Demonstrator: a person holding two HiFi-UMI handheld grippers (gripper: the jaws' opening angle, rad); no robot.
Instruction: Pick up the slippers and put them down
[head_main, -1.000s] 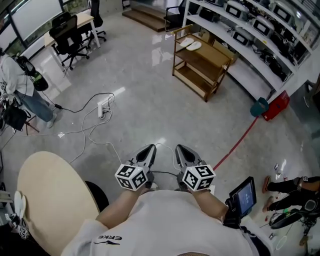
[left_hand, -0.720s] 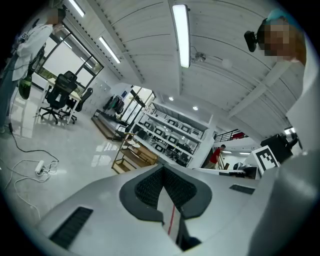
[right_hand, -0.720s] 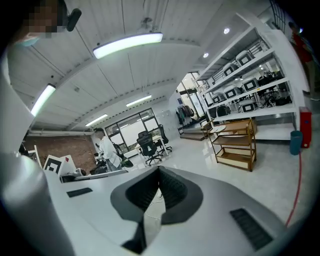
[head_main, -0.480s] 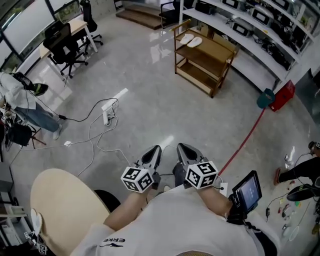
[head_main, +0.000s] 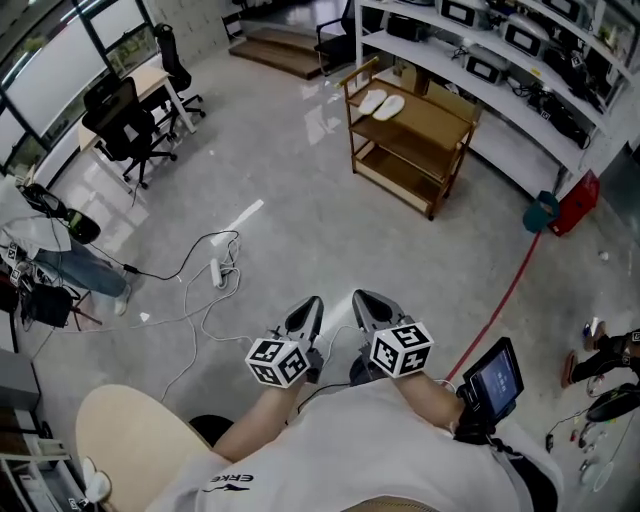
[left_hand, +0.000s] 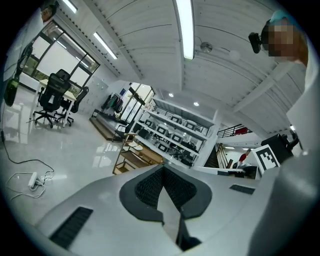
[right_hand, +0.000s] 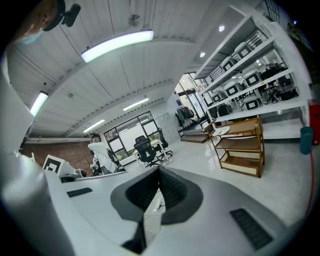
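Two slippers on wooden rack top shelf, upper centre, well apart from left gripper and right gripper at lower centre; both jaws closed, empty.

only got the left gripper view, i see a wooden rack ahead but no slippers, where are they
Observer: The slippers lie side by side on the top shelf of the wooden rack, at its far end.
Operator: is the right hand-held gripper carrying anything
Observer: No. The right hand-held gripper has its jaws together with nothing between them.
Operator: anything on the floor off to the right
Observer: A red cable runs across the floor toward a teal bin that stands to the right of the rack.
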